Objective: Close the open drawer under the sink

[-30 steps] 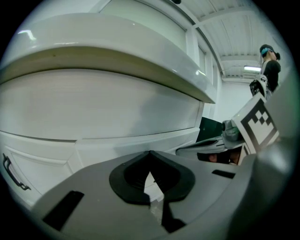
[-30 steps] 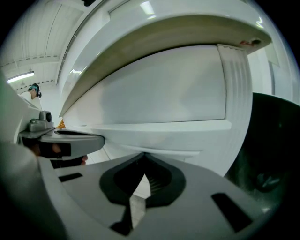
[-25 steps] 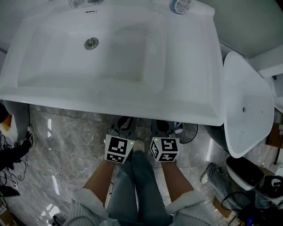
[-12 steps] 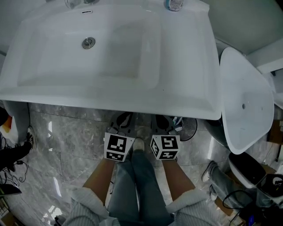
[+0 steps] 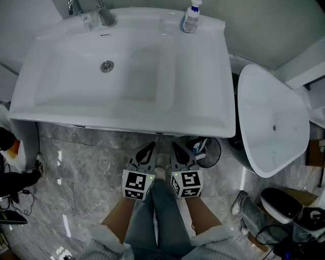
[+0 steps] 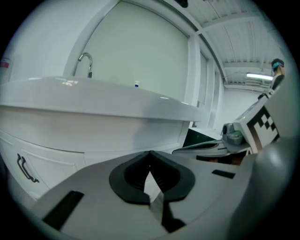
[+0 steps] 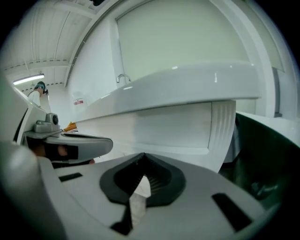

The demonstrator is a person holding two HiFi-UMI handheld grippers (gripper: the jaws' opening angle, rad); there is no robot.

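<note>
Facing the drawer (image 6: 61,157) under the sink (image 5: 213,127), the left hand-held gripper (image 6: 150,155) and right hand-held gripper (image 7: 142,157) are pinched together, empty; its stiff front likely wants a flat push.

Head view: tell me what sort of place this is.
Most likely a bathroom: a white sink with a faucet, a pump bottle standing on its rim, and grey marble-look floor tiles below.
</note>
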